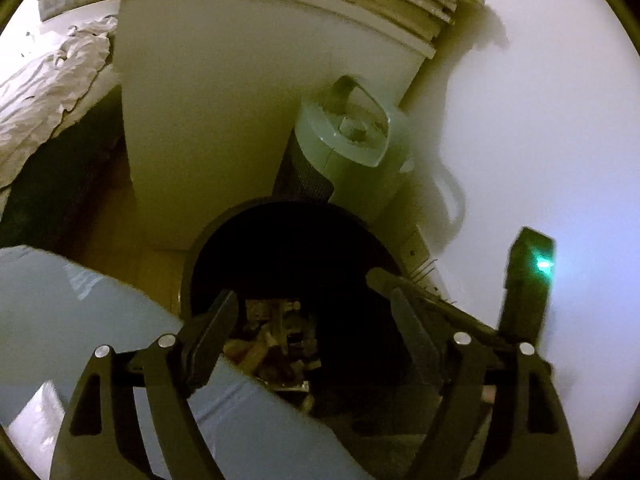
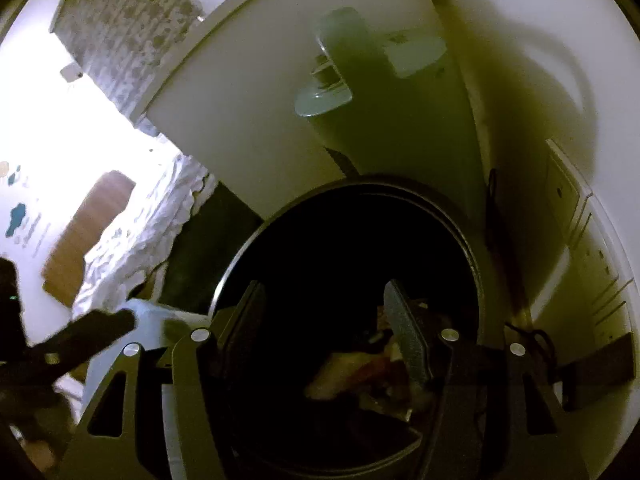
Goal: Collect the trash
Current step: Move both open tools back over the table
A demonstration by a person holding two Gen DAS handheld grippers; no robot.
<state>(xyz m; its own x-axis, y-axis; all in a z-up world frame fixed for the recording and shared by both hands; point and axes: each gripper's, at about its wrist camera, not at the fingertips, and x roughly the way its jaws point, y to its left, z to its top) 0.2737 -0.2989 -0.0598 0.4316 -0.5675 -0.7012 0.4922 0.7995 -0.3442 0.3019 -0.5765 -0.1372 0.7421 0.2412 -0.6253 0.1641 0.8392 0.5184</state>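
Note:
A round black trash bin (image 1: 208,248) stands on the floor against a white cabinet; it also shows in the right wrist view (image 2: 472,248). Crumpled trash (image 1: 272,352) lies at its bottom, seen also in the right wrist view (image 2: 344,372). My left gripper (image 1: 312,312) hangs open and empty over the bin's mouth. My right gripper (image 2: 324,300) is open and empty, also over the bin's mouth. The other gripper's finger (image 1: 400,284) shows at the bin's right rim in the left wrist view.
A pale green tower fan (image 1: 344,136) stands behind the bin by the white wall. A white cabinet side (image 1: 224,100) rises behind. A bed with white rumpled sheets (image 1: 52,76) lies left. The person's light blue trouser leg (image 1: 80,320) is beside the bin.

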